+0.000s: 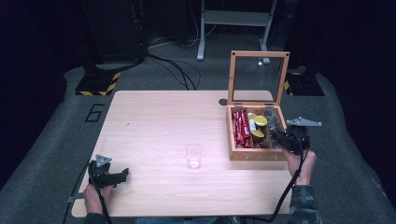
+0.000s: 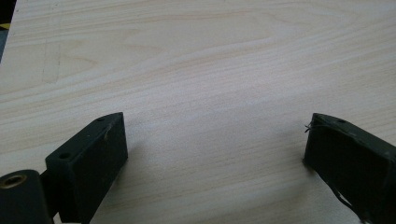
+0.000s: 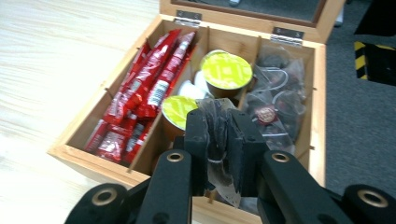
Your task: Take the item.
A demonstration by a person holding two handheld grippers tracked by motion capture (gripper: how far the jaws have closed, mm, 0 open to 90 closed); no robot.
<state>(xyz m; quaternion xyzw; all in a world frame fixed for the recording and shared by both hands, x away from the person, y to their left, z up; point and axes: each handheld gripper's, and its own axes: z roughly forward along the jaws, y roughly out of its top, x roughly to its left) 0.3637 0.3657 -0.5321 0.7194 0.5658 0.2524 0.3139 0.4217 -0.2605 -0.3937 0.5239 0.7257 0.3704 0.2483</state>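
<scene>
Lifting a clear tea-bag sachet (image 3: 218, 135) out of the wooden tea box (image 1: 256, 155), I have the right gripper (image 3: 219, 140) clenched on it just above the box's right-hand compartment, where more dark sachets (image 3: 275, 109) lie heaped. My grip takes only a pinch of crinkled film, so the sachet could slip free, or its hanging tail could drag a neighbour up and over the front wall. Beside it stand green-lidded capsules (image 3: 226, 71) and red stick packets (image 3: 144, 88); a sideways swing could knock a capsule over. Behind, the glass-paned lid (image 1: 258, 77) stands upright on its hinges, and a push backwards could tip it or shift the box, which sits near the counter's (image 1: 154, 116) right edge. Toward the empty clear cup (image 1: 193, 155) the counter lies bare and well apart from everything. My left gripper (image 1: 110, 176) rests released at the near left corner, close to that edge, nothing between its jaws.
</scene>
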